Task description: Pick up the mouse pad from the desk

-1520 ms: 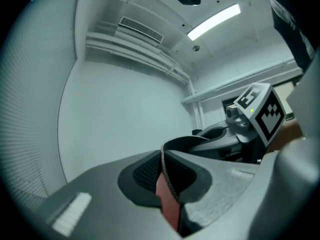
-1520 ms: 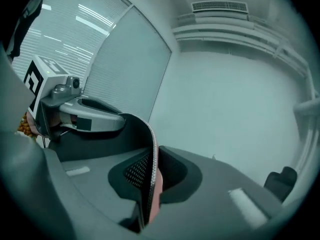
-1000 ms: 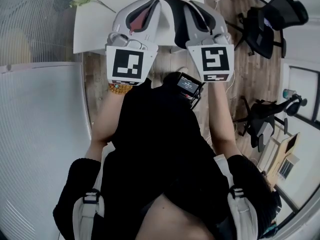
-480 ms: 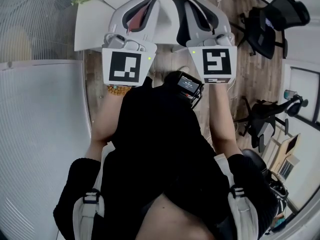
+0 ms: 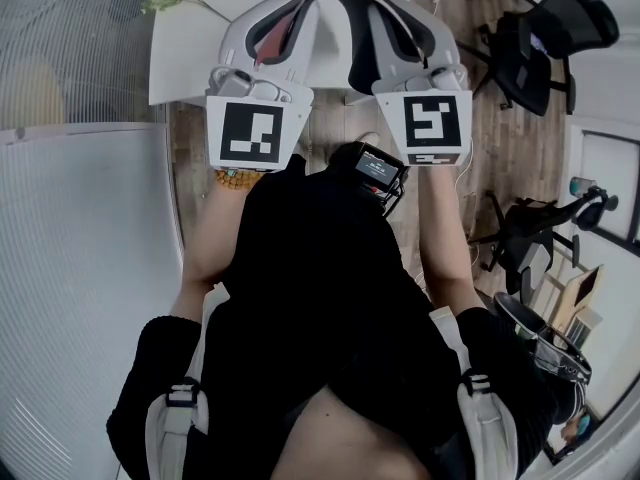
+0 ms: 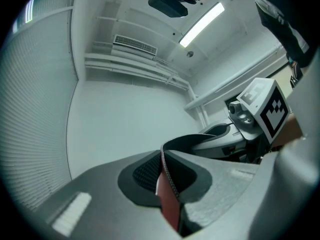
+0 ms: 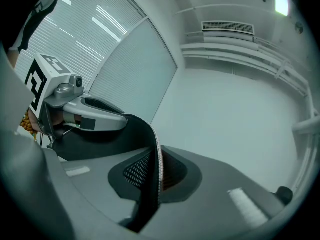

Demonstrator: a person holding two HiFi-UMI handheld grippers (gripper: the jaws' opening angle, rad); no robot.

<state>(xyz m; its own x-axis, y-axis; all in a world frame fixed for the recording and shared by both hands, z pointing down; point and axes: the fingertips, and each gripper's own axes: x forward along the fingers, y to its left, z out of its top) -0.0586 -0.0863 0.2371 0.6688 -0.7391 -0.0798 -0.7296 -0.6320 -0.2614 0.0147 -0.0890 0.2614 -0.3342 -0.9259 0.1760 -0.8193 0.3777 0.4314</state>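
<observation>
left claw [image 6: 167, 194] and right claw [image 7: 154, 181] each pinched tight on an end of the mouse pad [image 6: 192, 140], slung between them over the near edge of the worktop [image 5: 190, 63]: raise both level, same spacing.

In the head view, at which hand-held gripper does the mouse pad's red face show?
The left hand-held gripper: the mouse pad shows red beside it, and only black at the right hand-held gripper.
</observation>
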